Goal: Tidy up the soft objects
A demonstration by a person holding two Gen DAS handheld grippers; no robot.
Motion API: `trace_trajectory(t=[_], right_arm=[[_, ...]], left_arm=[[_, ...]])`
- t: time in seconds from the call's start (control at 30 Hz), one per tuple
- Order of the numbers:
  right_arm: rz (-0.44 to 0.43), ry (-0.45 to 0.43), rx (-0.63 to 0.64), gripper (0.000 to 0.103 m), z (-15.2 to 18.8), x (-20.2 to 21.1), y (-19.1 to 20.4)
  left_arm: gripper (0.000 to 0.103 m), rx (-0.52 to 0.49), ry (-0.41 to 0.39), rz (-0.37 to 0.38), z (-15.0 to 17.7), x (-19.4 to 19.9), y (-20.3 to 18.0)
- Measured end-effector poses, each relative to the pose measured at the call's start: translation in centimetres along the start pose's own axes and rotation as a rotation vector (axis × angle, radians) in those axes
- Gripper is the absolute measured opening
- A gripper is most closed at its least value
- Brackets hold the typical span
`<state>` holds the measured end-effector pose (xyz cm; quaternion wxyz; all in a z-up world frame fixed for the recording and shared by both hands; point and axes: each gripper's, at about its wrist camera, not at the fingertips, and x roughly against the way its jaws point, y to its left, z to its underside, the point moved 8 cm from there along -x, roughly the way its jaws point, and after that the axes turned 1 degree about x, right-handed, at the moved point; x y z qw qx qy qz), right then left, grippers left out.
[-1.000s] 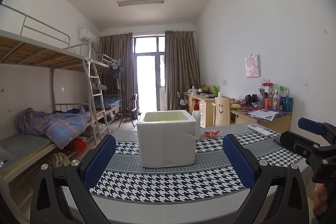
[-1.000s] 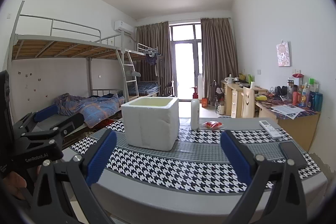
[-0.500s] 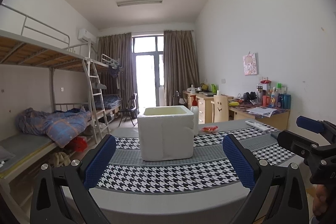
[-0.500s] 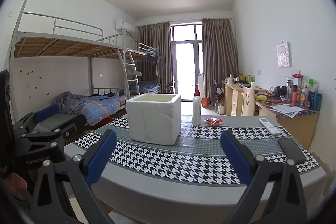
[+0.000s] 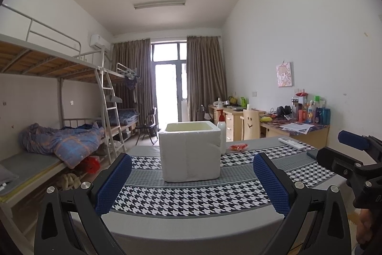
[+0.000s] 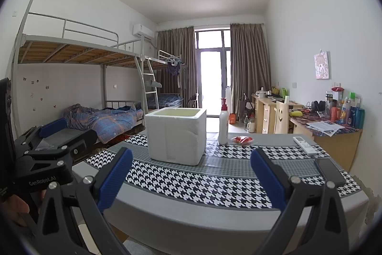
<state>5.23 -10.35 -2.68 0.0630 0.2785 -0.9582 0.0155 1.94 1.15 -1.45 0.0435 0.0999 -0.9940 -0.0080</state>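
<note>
A white foam box (image 5: 190, 153) with an open top stands on the houndstooth tablecloth (image 5: 186, 195); it also shows in the right wrist view (image 6: 175, 135). A small red soft object (image 5: 238, 147) lies behind it to the right, seen too in the right wrist view (image 6: 242, 139). My left gripper (image 5: 191, 181) is open and empty, held short of the table's near edge. My right gripper (image 6: 191, 178) is open and empty, level with the left one. Each gripper shows at the edge of the other's view.
A white pump bottle (image 6: 223, 128) stands right of the box. A remote (image 6: 305, 145) and a dark phone (image 6: 329, 171) lie at the table's right. Bunk beds (image 5: 59, 142) stand on the left, desks (image 6: 322, 133) along the right wall.
Both grippers have drawn back and lowered, so the table and box look farther off and nearer eye level. Both stay open and empty.
</note>
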Motion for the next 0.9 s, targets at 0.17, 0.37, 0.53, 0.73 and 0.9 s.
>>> trace_trajectory(t=[0.17, 0.37, 0.53, 0.73, 0.9], right_arm=[[-0.002, 0.012, 0.003, 0.101, 0.34, -0.30, 0.09], [-0.002, 0.013, 0.005, 0.101, 0.42, -0.19, 0.19], [-0.004, 0.013, 0.005, 0.101, 0.46, 0.01, 0.28], [-0.002, 0.013, 0.005, 0.101, 0.47, 0.11, 0.25], [-0.002, 0.014, 0.005, 0.101, 0.41, 0.07, 0.17]], left_arm=[[0.102, 0.001, 0.009, 0.000, 0.35, -0.18, 0.04], [0.102, -0.004, 0.008, -0.002, 0.36, -0.25, -0.13], [0.102, -0.008, 0.000, -0.009, 0.35, -0.19, -0.08], [0.102, -0.004, 0.002, -0.009, 0.44, -0.11, 0.04], [0.102, -0.010, 0.000, -0.005, 0.44, 0.03, 0.04]])
